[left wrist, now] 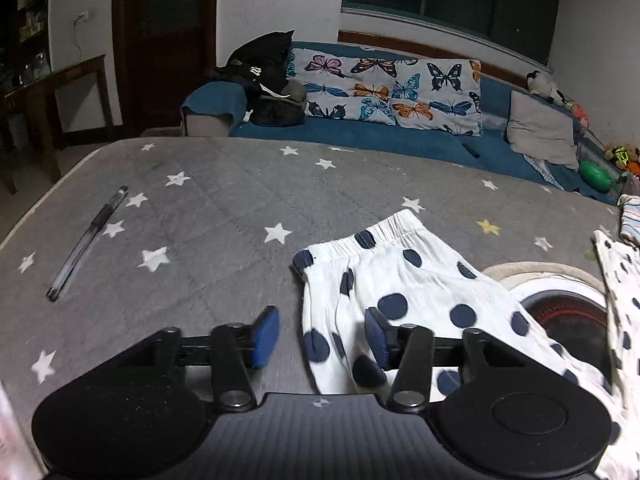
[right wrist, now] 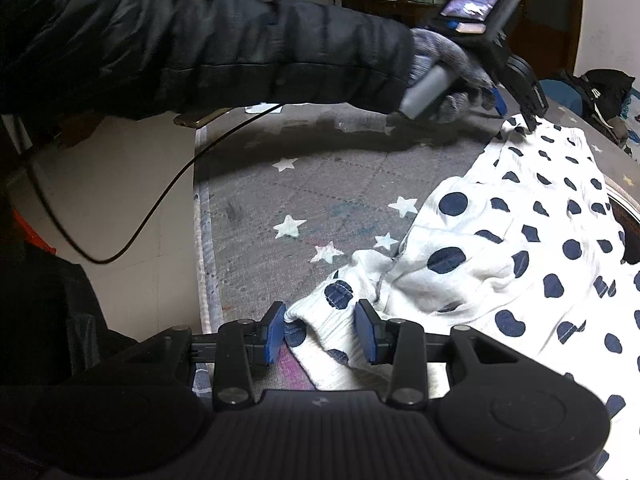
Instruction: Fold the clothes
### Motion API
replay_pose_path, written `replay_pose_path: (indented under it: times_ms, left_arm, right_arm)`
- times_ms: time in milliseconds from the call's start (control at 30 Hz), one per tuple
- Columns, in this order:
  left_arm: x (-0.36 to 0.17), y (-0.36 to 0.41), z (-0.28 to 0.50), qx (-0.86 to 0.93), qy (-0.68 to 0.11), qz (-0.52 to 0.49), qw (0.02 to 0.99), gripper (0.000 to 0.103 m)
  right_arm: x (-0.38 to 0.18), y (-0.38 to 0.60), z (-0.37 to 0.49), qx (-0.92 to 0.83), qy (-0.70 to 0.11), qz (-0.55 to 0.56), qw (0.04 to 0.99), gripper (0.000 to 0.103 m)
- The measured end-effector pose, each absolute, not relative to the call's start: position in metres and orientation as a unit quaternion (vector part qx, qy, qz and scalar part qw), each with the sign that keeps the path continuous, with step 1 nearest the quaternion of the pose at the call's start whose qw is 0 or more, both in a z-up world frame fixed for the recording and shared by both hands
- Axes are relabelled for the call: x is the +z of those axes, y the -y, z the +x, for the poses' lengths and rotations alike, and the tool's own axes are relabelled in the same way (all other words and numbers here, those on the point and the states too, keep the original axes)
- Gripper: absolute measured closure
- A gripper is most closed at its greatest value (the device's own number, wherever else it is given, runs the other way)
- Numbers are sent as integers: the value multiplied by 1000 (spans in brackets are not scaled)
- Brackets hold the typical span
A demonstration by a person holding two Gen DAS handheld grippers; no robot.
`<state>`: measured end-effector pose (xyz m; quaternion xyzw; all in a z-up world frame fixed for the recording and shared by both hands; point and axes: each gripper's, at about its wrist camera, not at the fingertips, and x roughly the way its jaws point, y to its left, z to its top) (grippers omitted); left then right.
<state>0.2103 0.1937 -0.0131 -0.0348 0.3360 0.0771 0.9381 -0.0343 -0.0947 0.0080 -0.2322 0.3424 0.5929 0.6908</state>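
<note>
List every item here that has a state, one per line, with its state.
Left claw: open, straddling the garment's edge.
Right claw: open, around a cuff.
Polka-dot garment: spread on the table, unfolded, rumpled.
Pen: lying flat, apart from the garment.
Star-print table cover: laid flat.

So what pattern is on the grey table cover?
White stars on the grey quilted table cover, plus one yellow; clearest in the left wrist view.

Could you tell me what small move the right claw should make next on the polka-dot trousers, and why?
Probably close the right claw on the cuff. It stands open with the white ribbed cuff of the polka-dot trousers between its blue pads, not yet pinched. The left claw is open too, at the garment's other end, so neither end is gripped.
</note>
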Motion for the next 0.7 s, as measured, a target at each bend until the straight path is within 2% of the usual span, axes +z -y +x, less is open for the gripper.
replay_pose_path:
  times_ms: [100,167,367,533,700]
  left_arm:
    - [-14,-193,218,84,-327,-18,941,90]
    - [-15,-193,222,89,-321,-7,943,96]
    - [-17,-192,237,101,-303,29,947,97]
    - [-35,-190,246,106,-323,63,938,97]
    - [-39,-188,244,113,-325,77,936,90]
  right_arm:
    - [8,95,-33,595,-343,-234,688,65]
    - [8,95,-34,597,-341,-239,686,65]
    - [6,92,-36,599,-338,-250,682,65]
    - [6,91,-38,602,-336,-259,677,65]
    - [8,92,-39,603,-333,-263,676,65]
